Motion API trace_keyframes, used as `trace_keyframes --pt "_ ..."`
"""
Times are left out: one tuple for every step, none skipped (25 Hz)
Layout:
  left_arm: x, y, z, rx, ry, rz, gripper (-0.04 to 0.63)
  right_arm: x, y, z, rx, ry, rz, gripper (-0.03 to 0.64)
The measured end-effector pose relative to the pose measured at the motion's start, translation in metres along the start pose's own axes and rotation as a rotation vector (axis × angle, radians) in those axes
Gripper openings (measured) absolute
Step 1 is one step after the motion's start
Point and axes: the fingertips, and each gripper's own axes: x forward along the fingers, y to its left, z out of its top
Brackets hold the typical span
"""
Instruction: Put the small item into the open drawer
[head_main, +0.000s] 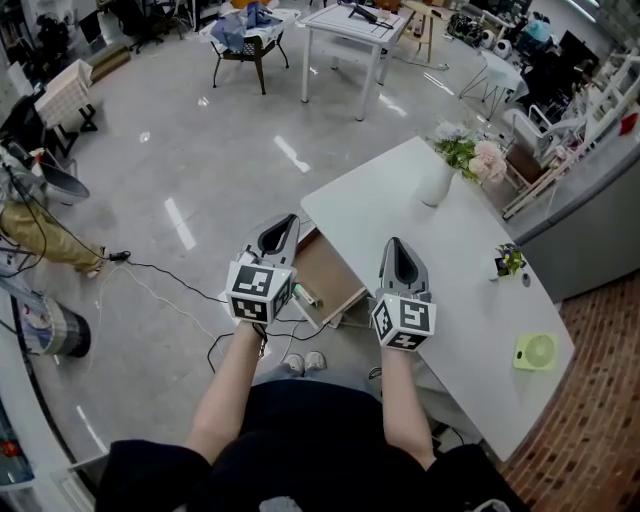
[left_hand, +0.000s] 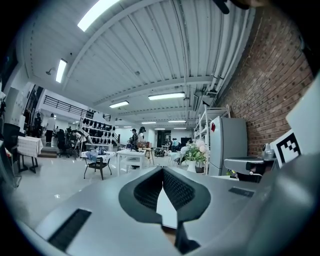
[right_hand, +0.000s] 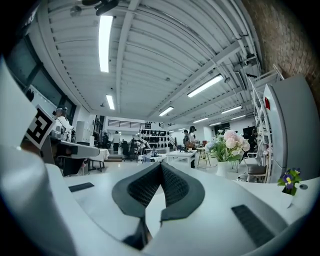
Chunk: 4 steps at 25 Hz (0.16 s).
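Note:
In the head view a drawer (head_main: 330, 270) with a brown wooden floor stands pulled out from the near left side of the white table (head_main: 440, 250). A small pale green and white item (head_main: 305, 296) lies at the drawer's near edge. My left gripper (head_main: 284, 226) hovers over the drawer's left side, shut and holding nothing. My right gripper (head_main: 397, 250) hangs above the table edge just right of the drawer, also shut and holding nothing. In the gripper views the left gripper (left_hand: 162, 170) and the right gripper (right_hand: 161, 165) point level into the room, pads touching.
A white vase of pink flowers (head_main: 450, 165) stands at the table's far end. A tiny potted plant (head_main: 508, 261) and a round green thing (head_main: 535, 352) sit to the right. Black cables (head_main: 170, 280) run over the floor on the left. A brick wall and a fridge (left_hand: 230, 145) stand to the right.

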Motion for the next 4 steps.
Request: trace_keyframes --pt "0.0004 0.0006 -0.0009 -0.001 0.0 0.0 0.021 0.0007 -0.0001 -0.0012 0.0 0.001 0.0 -0.002" --pt "0.0012 0.0011 -0.0017 -0.003 -0.001 0.0 0.021 0.0015 -0.0005 -0.0023 0.0 0.002 -0.001 -0.002" --pt "0.0021 0.0013 -0.0025 -0.004 -0.002 0.0 0.021 0.0023 -0.0011 -0.0033 -0.001 0.003 -0.002 -0.002" --pt "0.0032 0.0015 -0.0032 -0.005 -0.002 -0.001 0.021 0.003 -0.0018 -0.0043 -0.001 0.004 -0.003 -0.002"
